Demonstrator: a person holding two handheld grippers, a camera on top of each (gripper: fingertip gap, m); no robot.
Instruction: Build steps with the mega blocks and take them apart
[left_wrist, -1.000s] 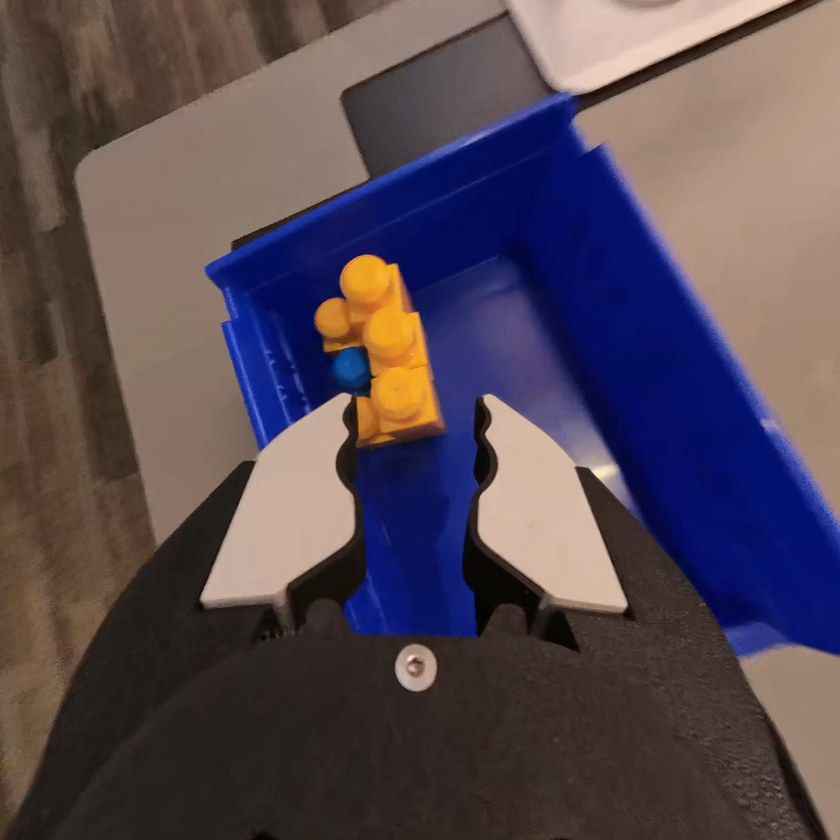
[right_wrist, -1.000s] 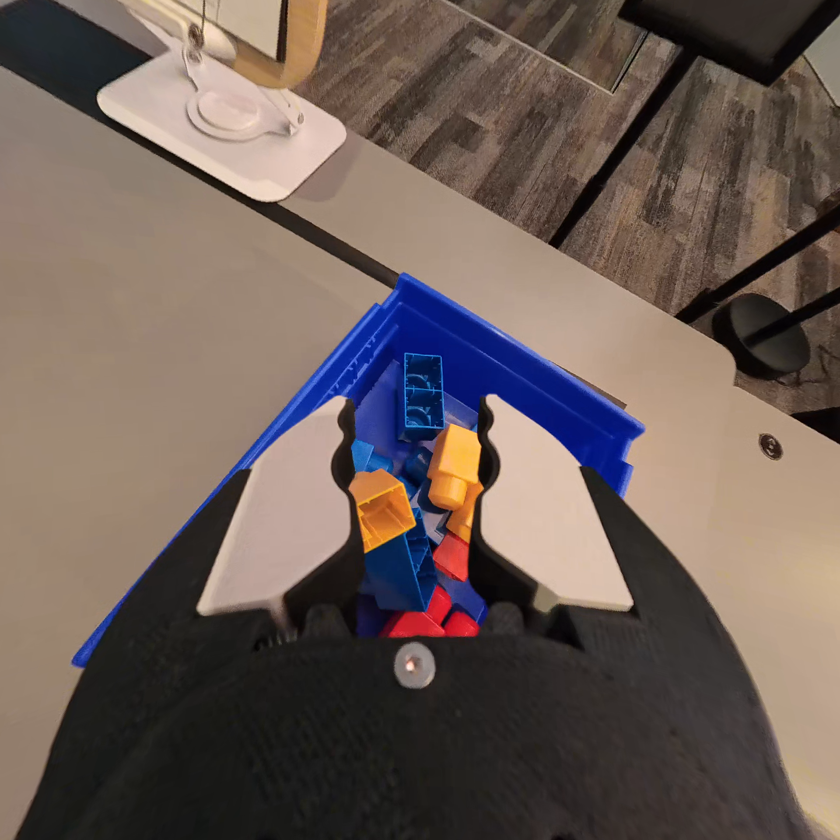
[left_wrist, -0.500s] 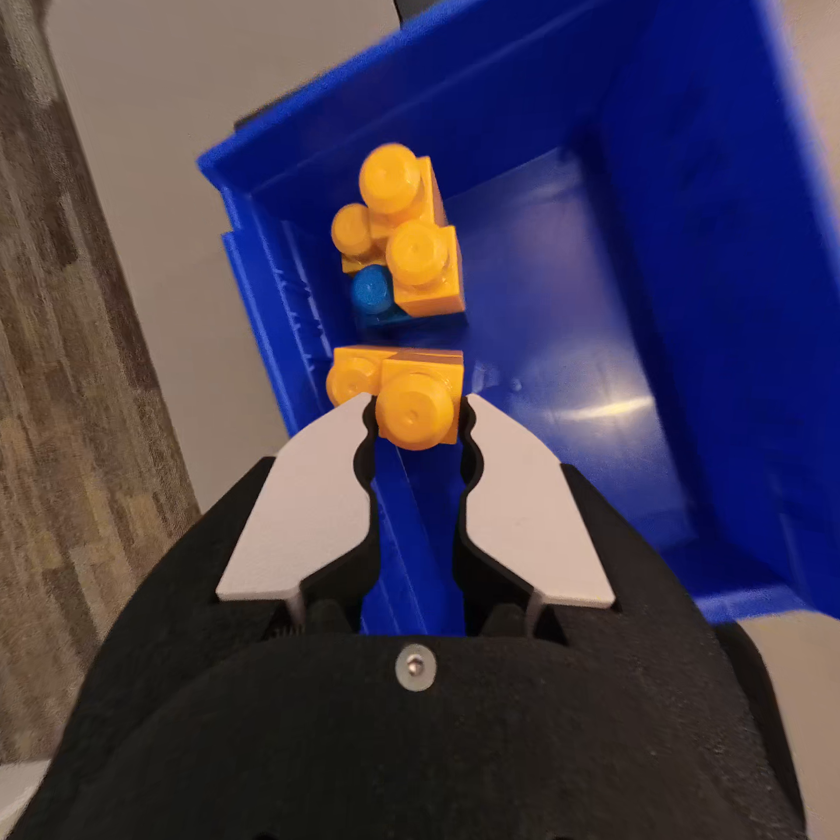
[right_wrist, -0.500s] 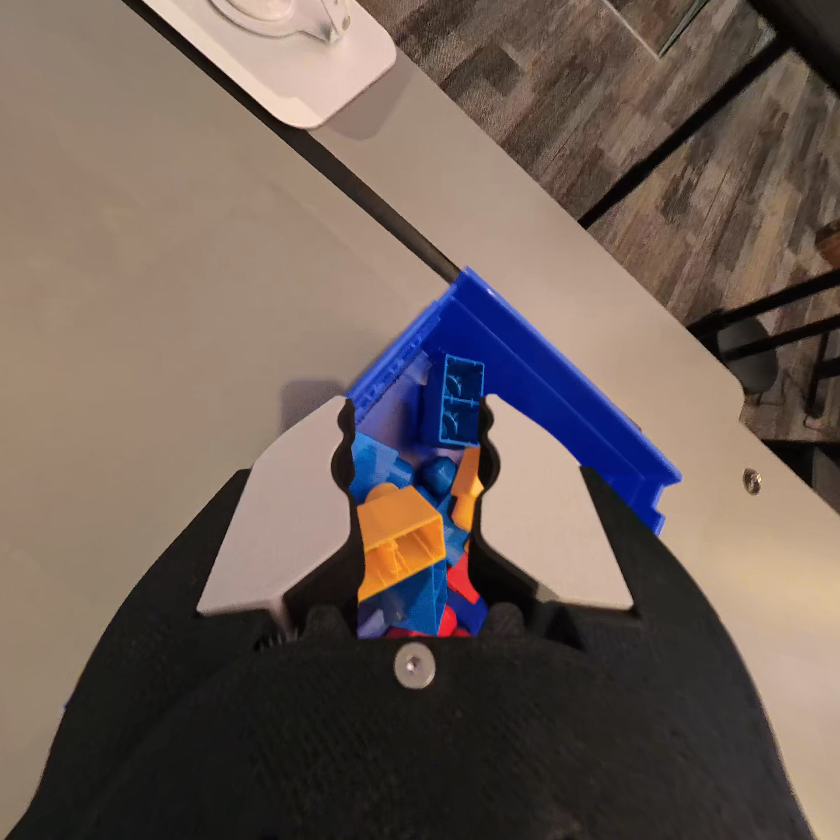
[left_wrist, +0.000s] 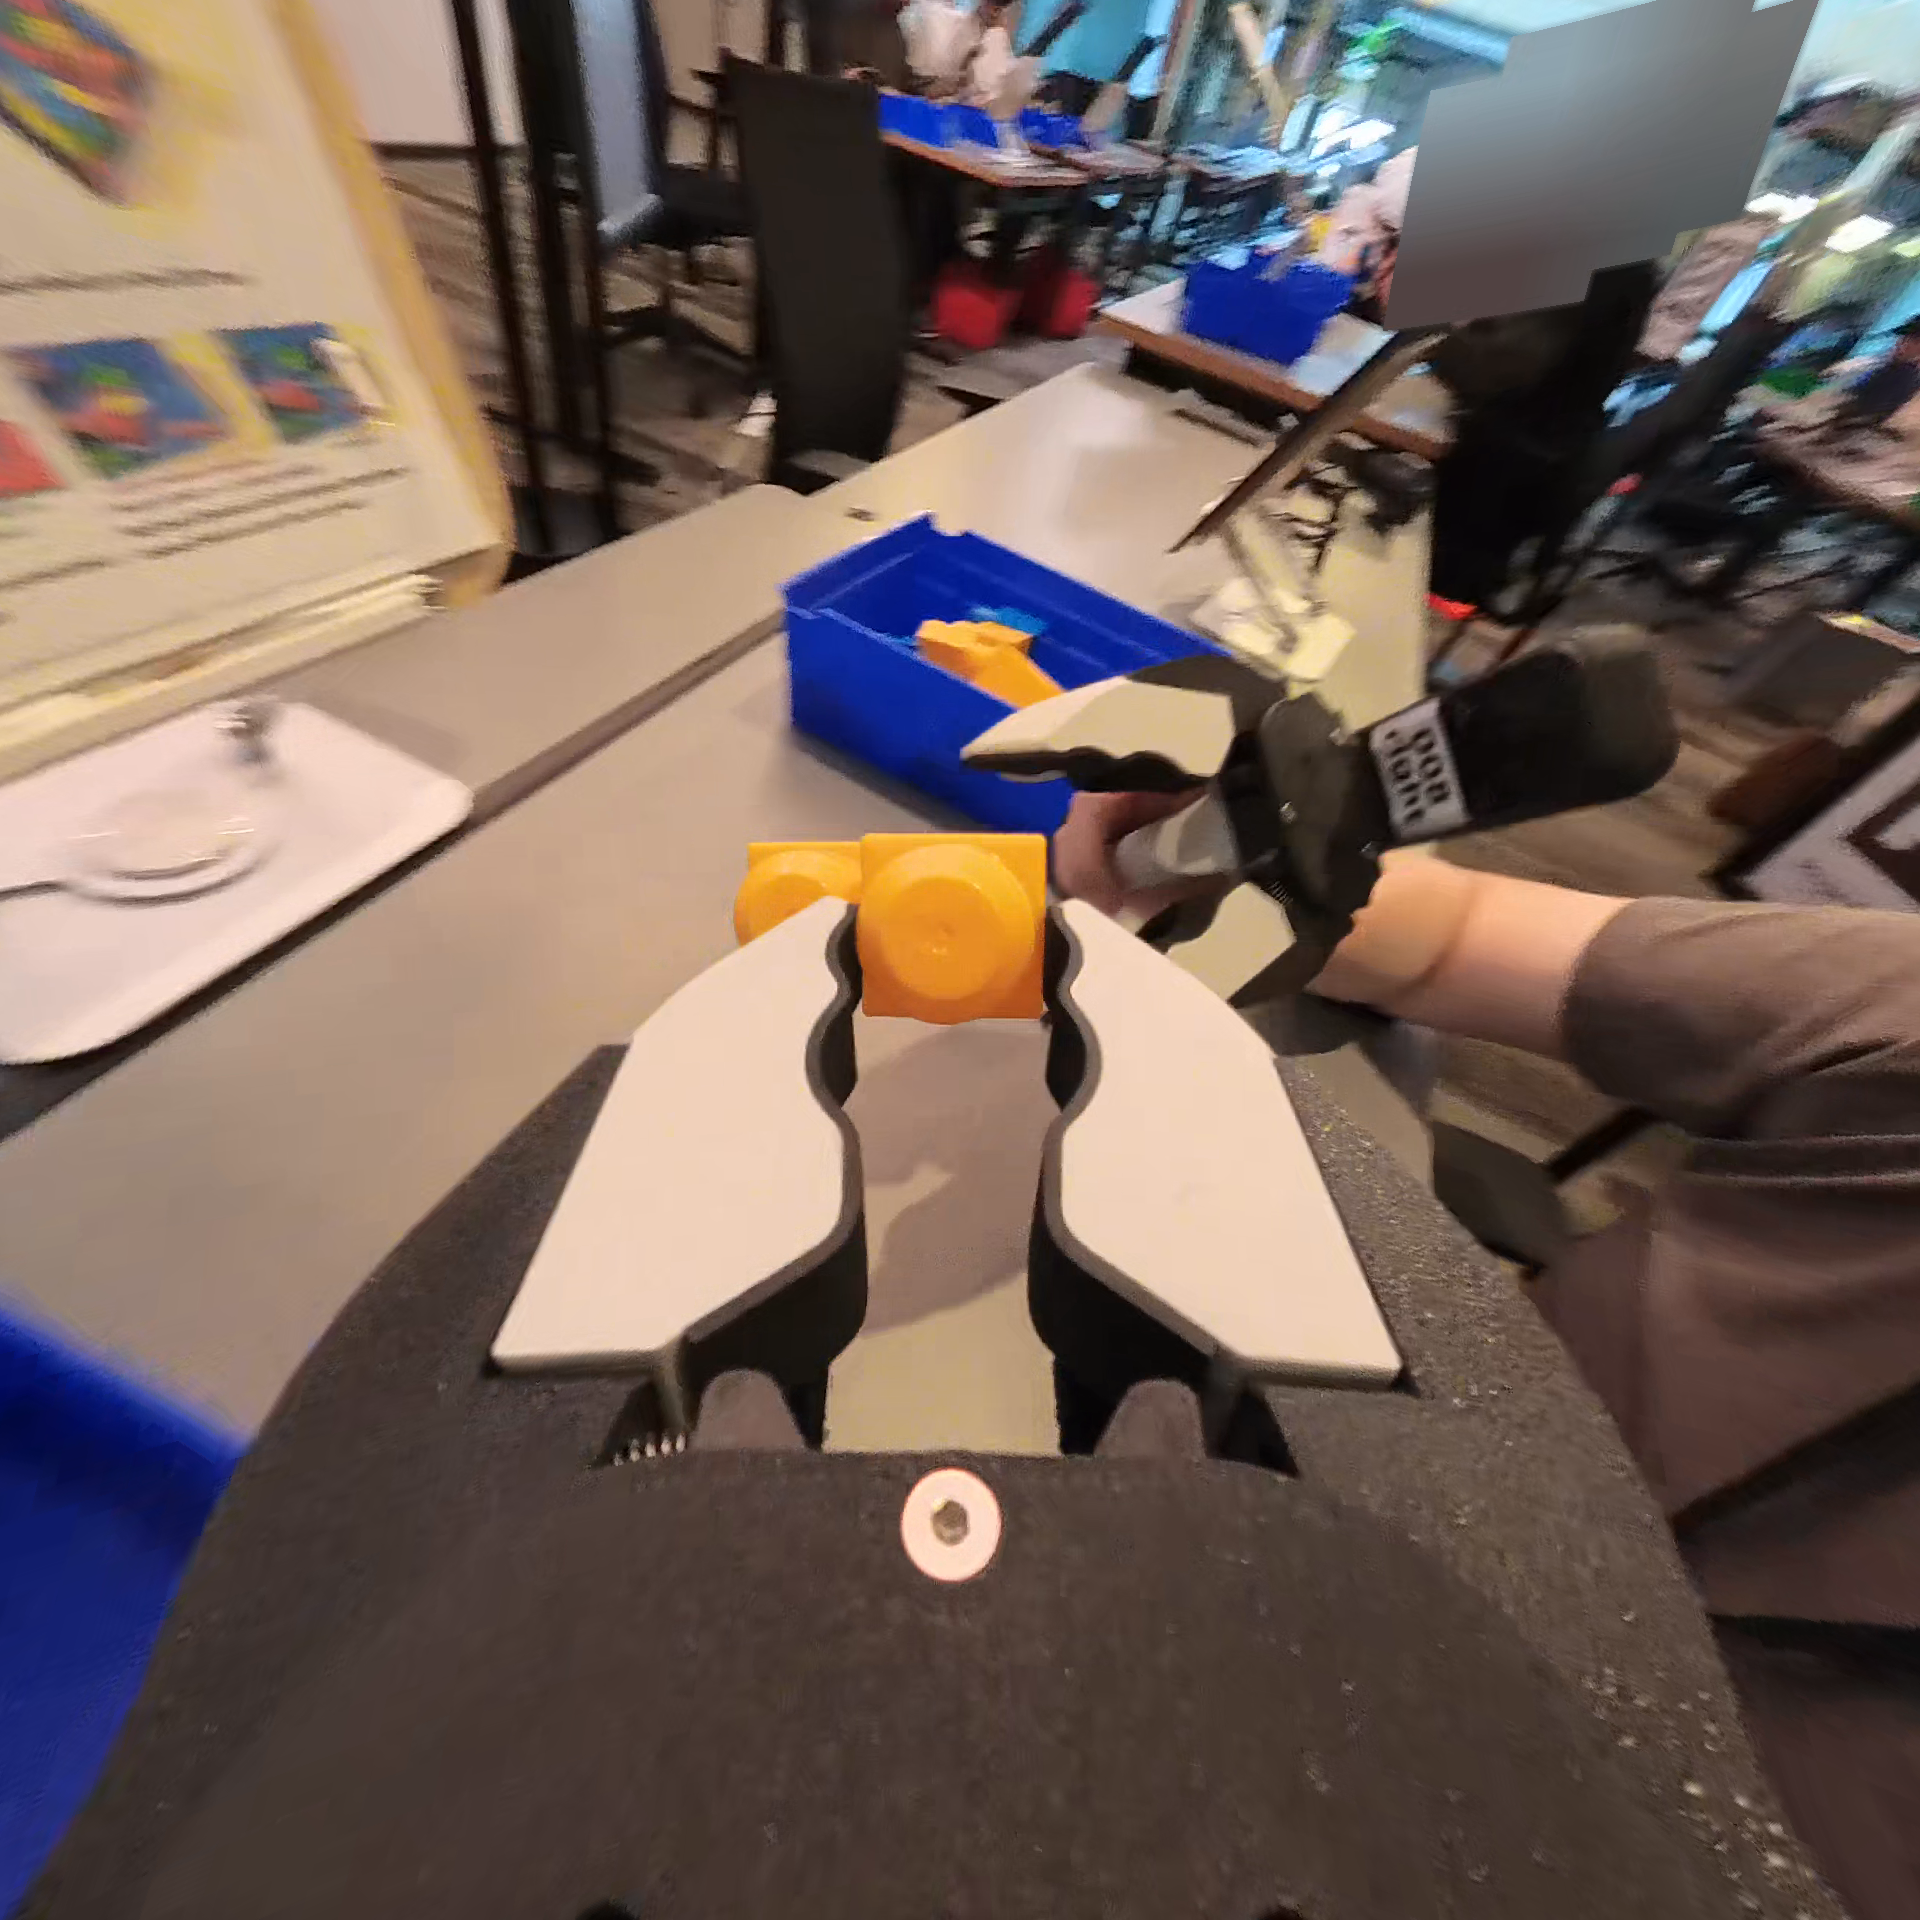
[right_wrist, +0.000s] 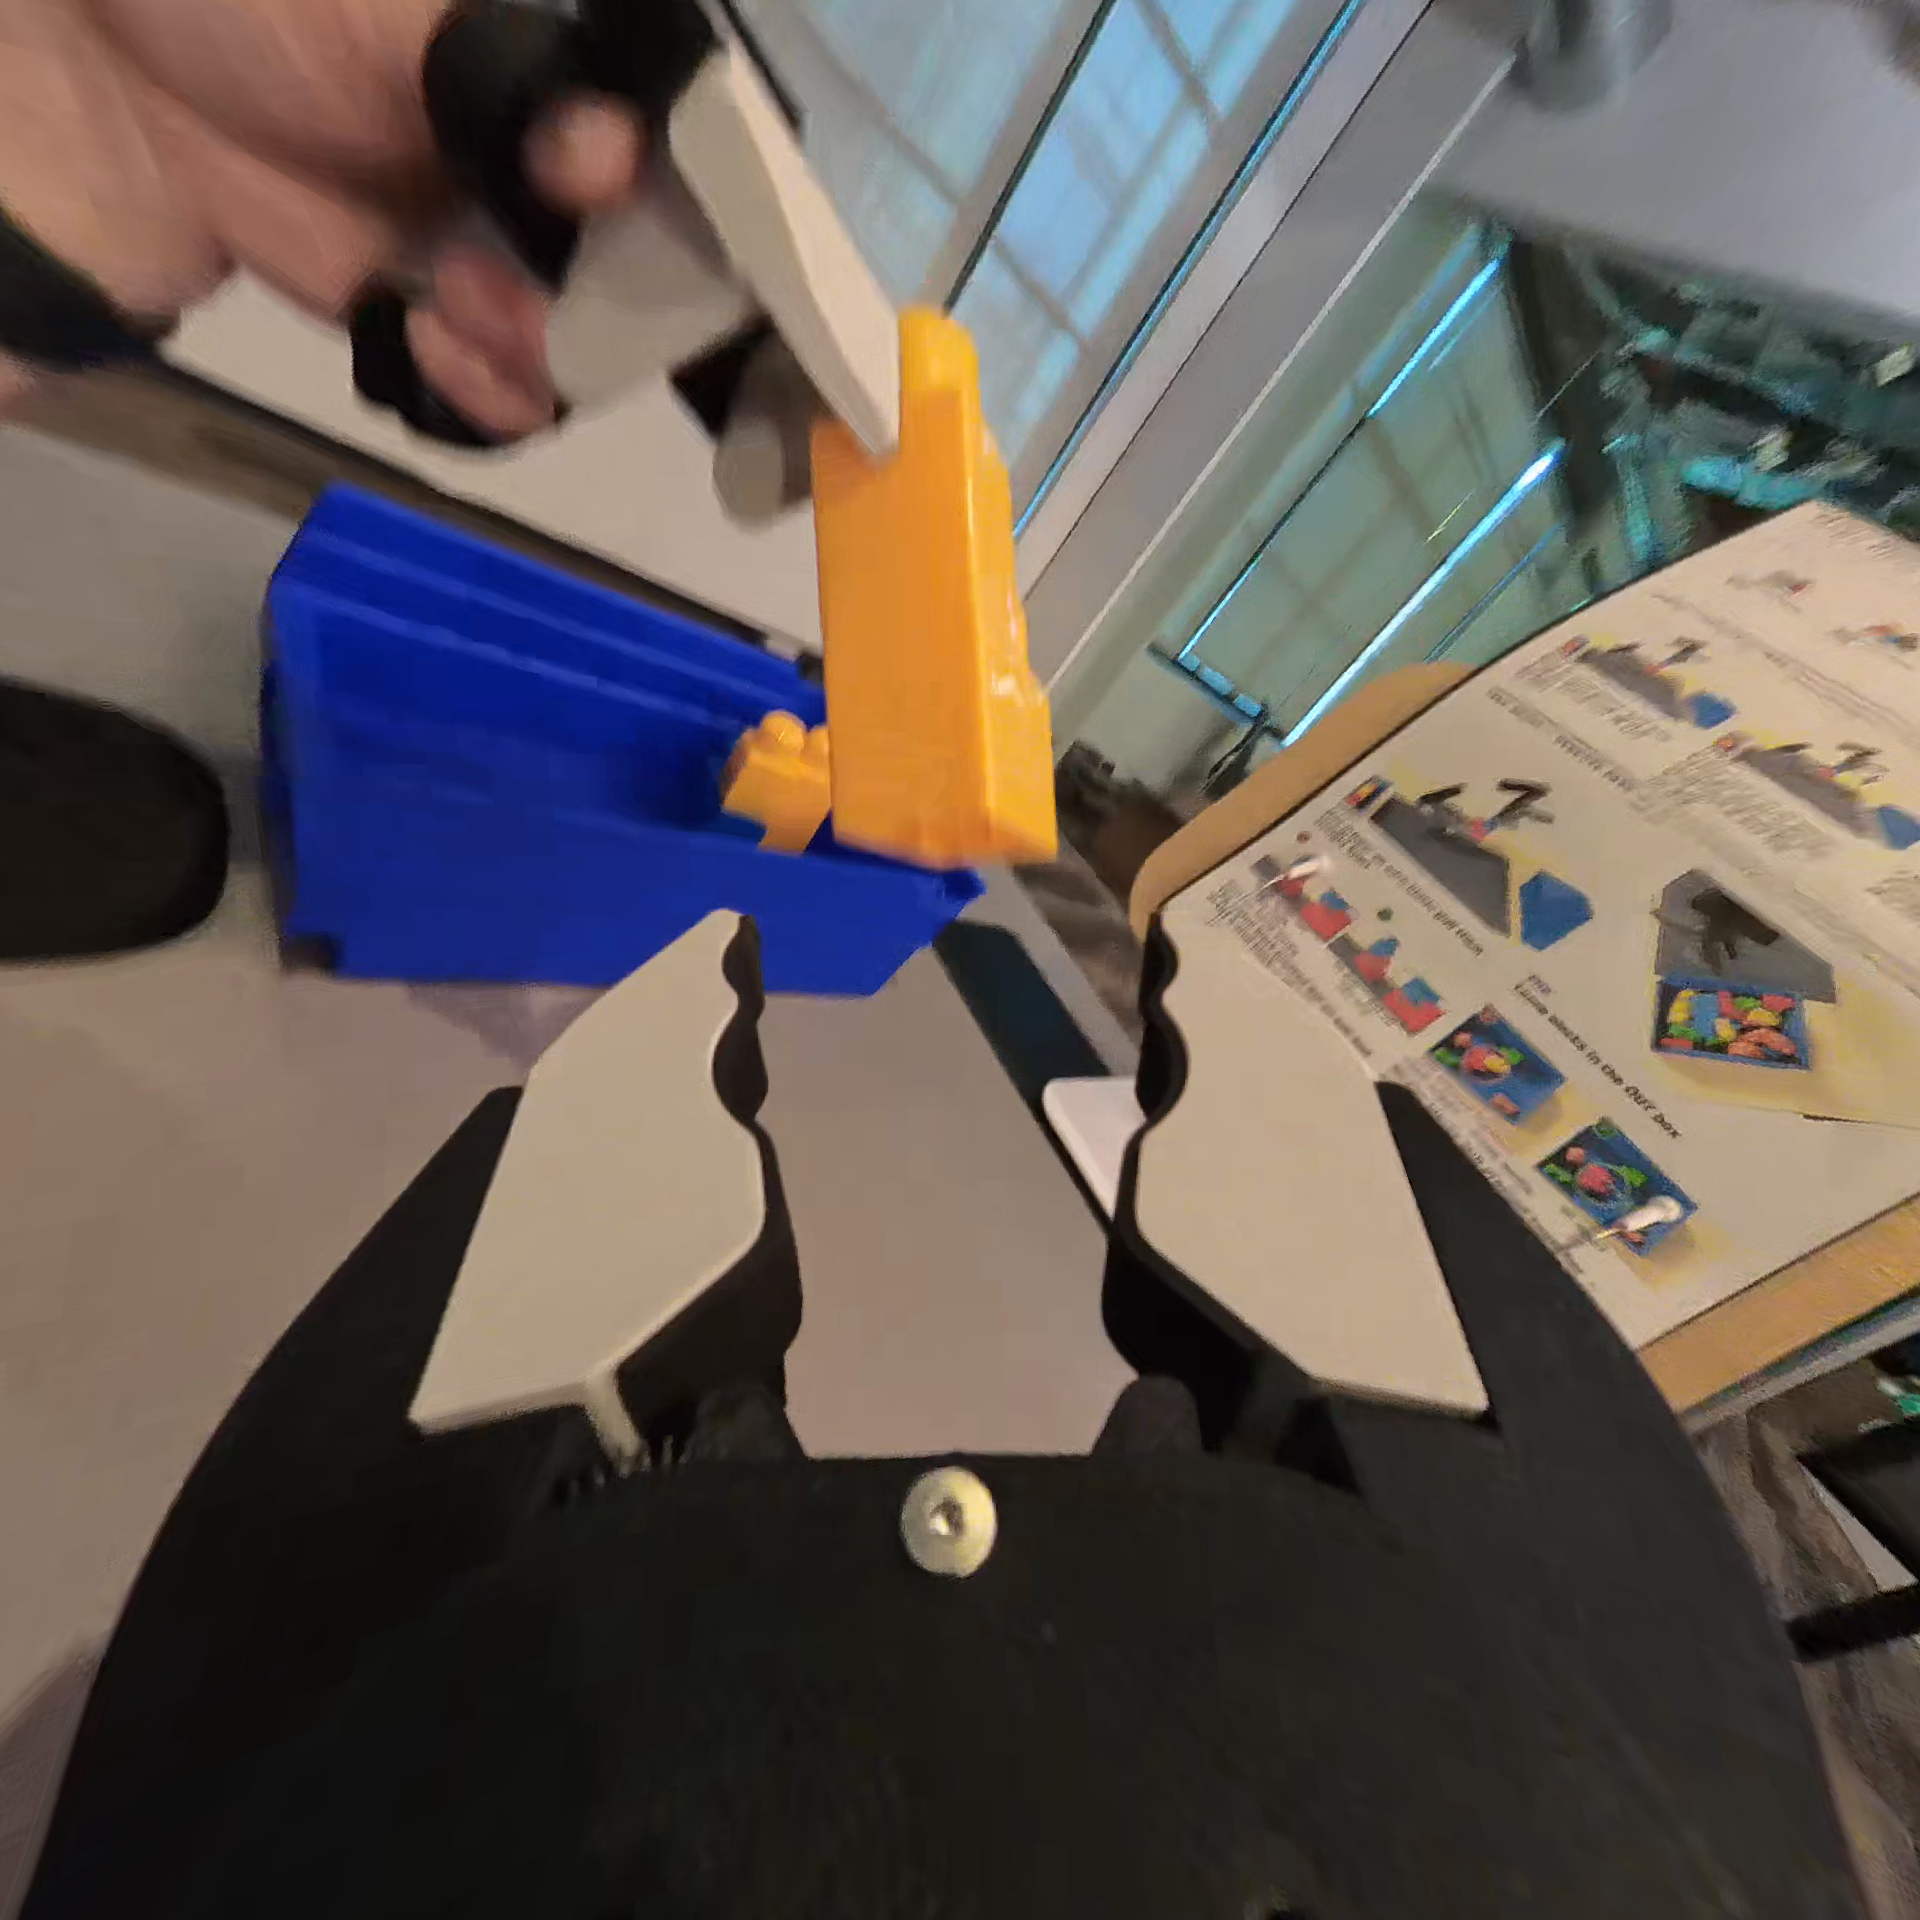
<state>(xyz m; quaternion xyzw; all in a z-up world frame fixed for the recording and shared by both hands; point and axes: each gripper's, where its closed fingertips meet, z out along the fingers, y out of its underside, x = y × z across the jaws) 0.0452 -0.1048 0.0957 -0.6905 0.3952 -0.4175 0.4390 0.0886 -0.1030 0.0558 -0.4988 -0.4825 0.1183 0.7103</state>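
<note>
Above the grey surface (left_wrist: 436, 997), the left gripper (left_wrist: 948, 925) clenches its grey fingers (left_wrist: 727, 1122) on an orange plastic two-stud block (left_wrist: 951, 928), lifted clear of the blue plastic bin (left_wrist: 883, 707) of blocks beyond, while the right gripper (right_wrist: 945, 945), fingers spread and empty, hovers just beside it.

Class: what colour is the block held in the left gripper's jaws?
Orange; the left wrist view shows it best.
</note>
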